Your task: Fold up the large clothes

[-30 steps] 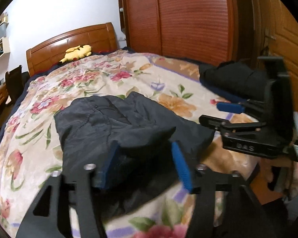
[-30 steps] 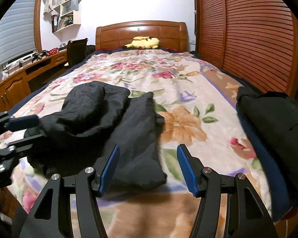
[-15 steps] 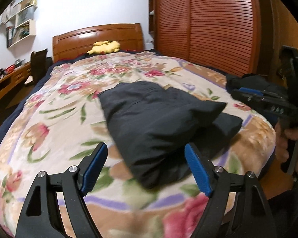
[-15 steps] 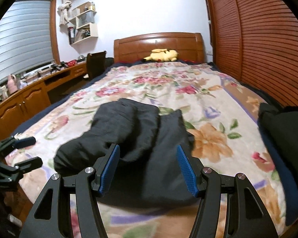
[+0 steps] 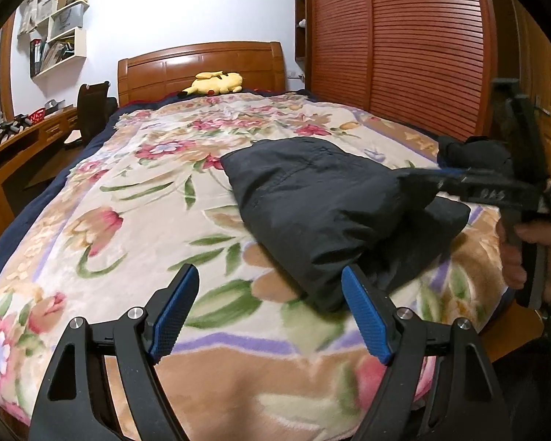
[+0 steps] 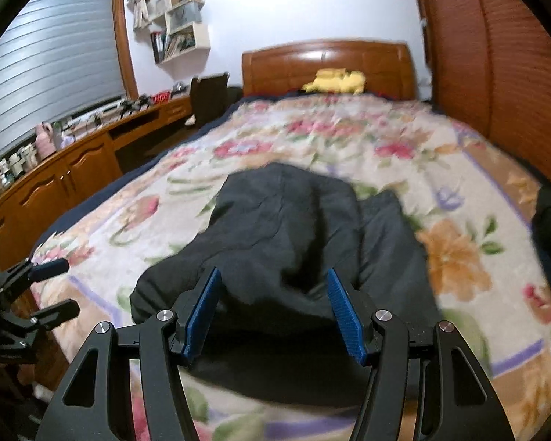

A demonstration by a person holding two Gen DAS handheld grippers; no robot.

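A puffy, matte dark jacket (image 5: 323,202) is heaped at 1 o'clock on the plush floral blanket (image 5: 136,220); both the left claw (image 5: 272,316) and right claw (image 6: 273,316) are seen agape, empty, edges blurred.

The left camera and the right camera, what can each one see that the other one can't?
Only the left wrist view shows the hand holding the right gripper, beside the jacket.

Only the right wrist view shows the window blind and the long desk.

Both show the jacket on the flowery blanket, the yellow plush toy at the headboard, the wall shelves, the wardrobe, and the left gripper, open over the blanket.
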